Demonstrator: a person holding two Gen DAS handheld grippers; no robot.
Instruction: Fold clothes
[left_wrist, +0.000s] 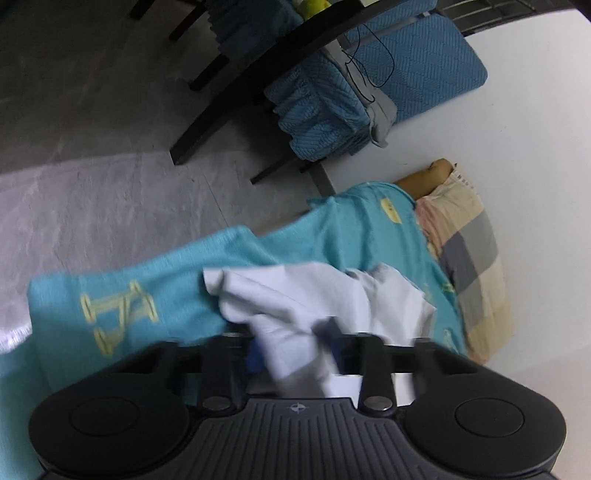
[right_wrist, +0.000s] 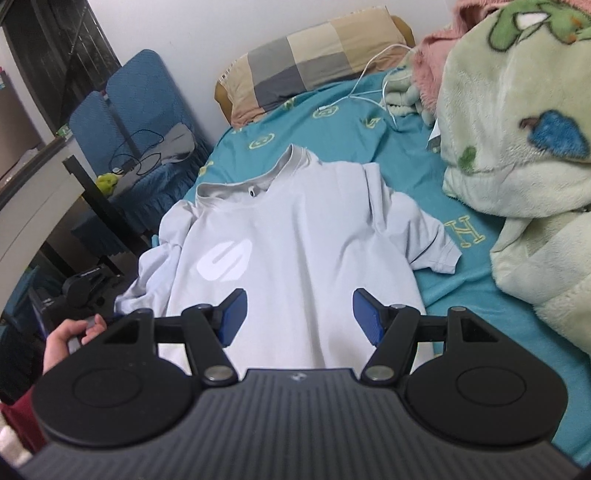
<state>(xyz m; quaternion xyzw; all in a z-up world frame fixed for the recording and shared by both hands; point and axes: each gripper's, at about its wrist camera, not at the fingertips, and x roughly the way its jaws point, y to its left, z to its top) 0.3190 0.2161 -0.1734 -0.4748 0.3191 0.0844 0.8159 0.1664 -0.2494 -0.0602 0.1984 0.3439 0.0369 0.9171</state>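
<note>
A light grey T-shirt (right_wrist: 295, 221) with a white logo lies face up on the teal bed sheet (right_wrist: 406, 155), its collar pointing away from me. Its left side is bunched up near the bed's edge. In the left wrist view that bunched cloth of the T-shirt (left_wrist: 295, 295) runs in between the blue pads, and my left gripper (left_wrist: 295, 347) is shut on it. My right gripper (right_wrist: 301, 317) hovers over the shirt's lower part, open, with nothing between its pads. A person's hand (right_wrist: 70, 336) shows at the lower left of the right wrist view.
A checked pillow (right_wrist: 314, 55) lies at the head of the bed. A plush green blanket (right_wrist: 517, 166) is piled along the right side, with a white cable (right_wrist: 369, 85) beside it. A blue-covered chair (right_wrist: 147, 110) and dark table legs (left_wrist: 221, 110) stand on the floor left of the bed.
</note>
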